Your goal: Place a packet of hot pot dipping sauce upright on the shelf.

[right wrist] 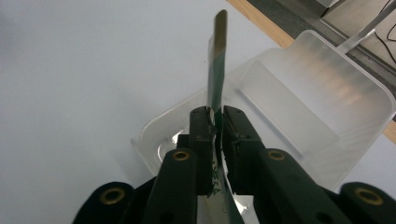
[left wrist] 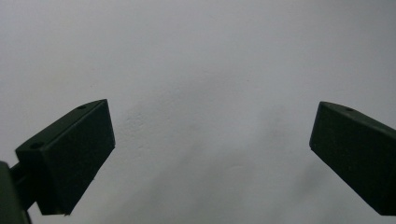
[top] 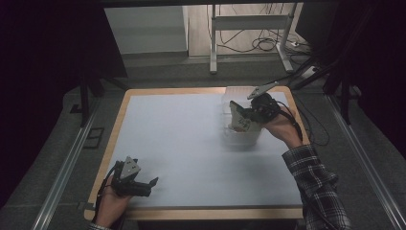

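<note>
packet [right wrist: 215, 70] lower end hidden, print perhaps unreadable

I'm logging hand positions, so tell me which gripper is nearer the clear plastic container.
Right. The right gripper is over the clear plastic container, with a flat green packet between its jaws; the left gripper rests far away at the table's near left edge.

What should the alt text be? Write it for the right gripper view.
The right hand-held gripper pinches a thin green packet edge-on above a clear plastic container. The container sits on a white table near its wooden edge.
</note>
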